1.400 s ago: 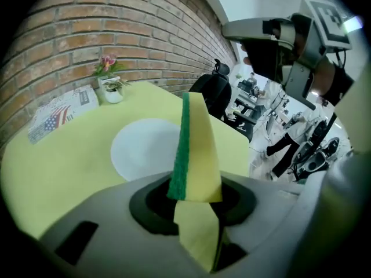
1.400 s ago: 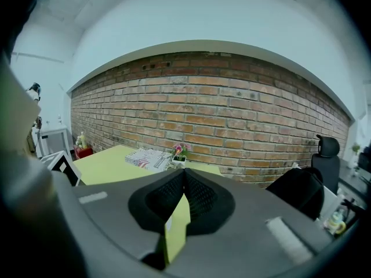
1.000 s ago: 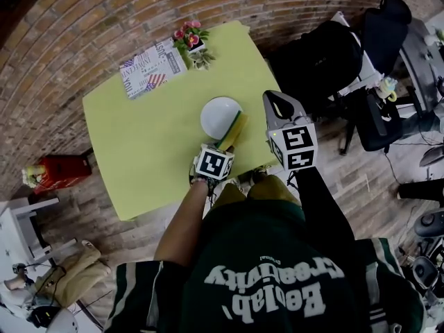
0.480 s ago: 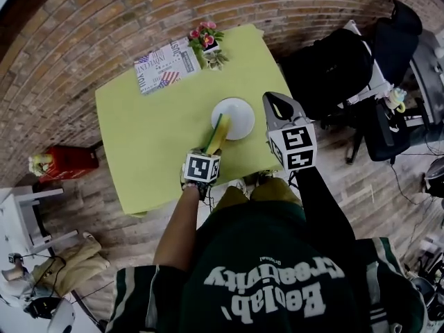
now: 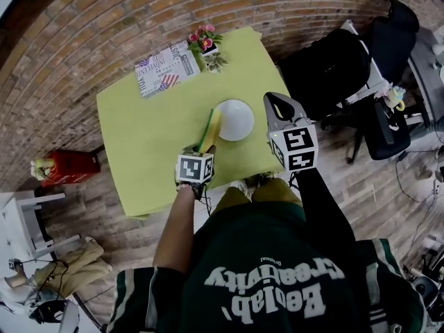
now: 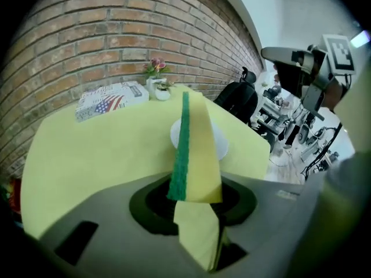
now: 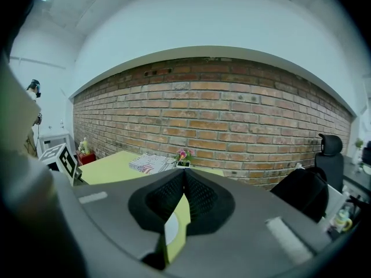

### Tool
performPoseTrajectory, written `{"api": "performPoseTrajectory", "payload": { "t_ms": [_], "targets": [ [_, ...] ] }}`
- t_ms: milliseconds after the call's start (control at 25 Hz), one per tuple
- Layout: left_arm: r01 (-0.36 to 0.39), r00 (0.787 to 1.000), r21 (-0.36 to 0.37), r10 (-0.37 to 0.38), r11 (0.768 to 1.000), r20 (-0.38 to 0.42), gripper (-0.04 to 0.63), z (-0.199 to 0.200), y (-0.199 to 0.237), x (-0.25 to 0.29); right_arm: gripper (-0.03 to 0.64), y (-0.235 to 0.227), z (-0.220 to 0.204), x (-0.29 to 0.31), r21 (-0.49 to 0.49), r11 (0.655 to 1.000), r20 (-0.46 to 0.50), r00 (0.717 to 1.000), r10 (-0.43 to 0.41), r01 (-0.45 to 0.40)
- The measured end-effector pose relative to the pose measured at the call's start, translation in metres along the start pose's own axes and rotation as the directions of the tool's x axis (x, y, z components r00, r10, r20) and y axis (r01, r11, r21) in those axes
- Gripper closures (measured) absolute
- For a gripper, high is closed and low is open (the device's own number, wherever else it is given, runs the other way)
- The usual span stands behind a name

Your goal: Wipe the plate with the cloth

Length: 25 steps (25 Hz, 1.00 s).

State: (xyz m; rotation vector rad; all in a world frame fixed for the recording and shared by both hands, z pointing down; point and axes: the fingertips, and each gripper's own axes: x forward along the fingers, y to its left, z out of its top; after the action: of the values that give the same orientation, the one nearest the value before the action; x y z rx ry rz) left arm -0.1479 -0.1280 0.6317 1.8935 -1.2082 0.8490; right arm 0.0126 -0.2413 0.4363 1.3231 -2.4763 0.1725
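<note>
A white plate [image 5: 236,119] sits on the yellow-green table [image 5: 146,137], near its right front part. My left gripper [image 5: 206,148] is shut on the cloth [image 5: 210,130], a yellow sponge pad with a green scouring side. The cloth stands on edge at the plate's left rim. In the left gripper view the cloth [image 6: 195,149] sticks up from the left gripper [image 6: 194,212] and hides the middle of the plate [image 6: 223,145]. My right gripper [image 5: 272,101] hovers to the right of the plate, above the table edge, shut and empty. Its jaws [image 7: 184,174] are pressed together.
A printed box [image 5: 161,69] and a small flower pot [image 5: 206,41] stand at the table's far edge by the brick wall. Black office chairs [image 5: 326,64] are to the right of the table. A red object [image 5: 64,165] lies on the floor at the left.
My left gripper has carried the cloth leftward across the plate, from its right side to its left rim. The right gripper has stayed where it was.
</note>
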Motion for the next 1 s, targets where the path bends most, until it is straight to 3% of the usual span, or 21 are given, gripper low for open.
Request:
{"api": "performPoseTrajectory", "payload": {
  "t_ms": [320,600,760,1000],
  "targets": [
    [0.121,0.993,0.177,-0.122,0.977,-0.005,0.46,0.039,-0.078,0.041,0.603,-0.023,-0.009,-0.023,0.011,0.997,-0.007,0.997,-0.07,0.07],
    [0.112,0.993,0.165,-0.102,0.98,-0.065,0.46,0.033,-0.092,0.076,0.603,-0.049,-0.018,-0.037,0.024,0.993,-0.025,0.993,-0.117,0.118],
    [0.102,0.994,0.183,-0.093,0.978,-0.06,0.46,0.03,-0.094,0.081,0.603,-0.053,-0.02,-0.04,0.028,0.992,-0.026,0.992,-0.122,0.122],
    [0.054,0.998,0.121,-0.049,0.991,-0.046,0.46,0.033,-0.071,0.072,0.603,-0.05,-0.021,-0.036,0.028,0.994,-0.024,0.994,-0.107,0.108]
  ]
}}
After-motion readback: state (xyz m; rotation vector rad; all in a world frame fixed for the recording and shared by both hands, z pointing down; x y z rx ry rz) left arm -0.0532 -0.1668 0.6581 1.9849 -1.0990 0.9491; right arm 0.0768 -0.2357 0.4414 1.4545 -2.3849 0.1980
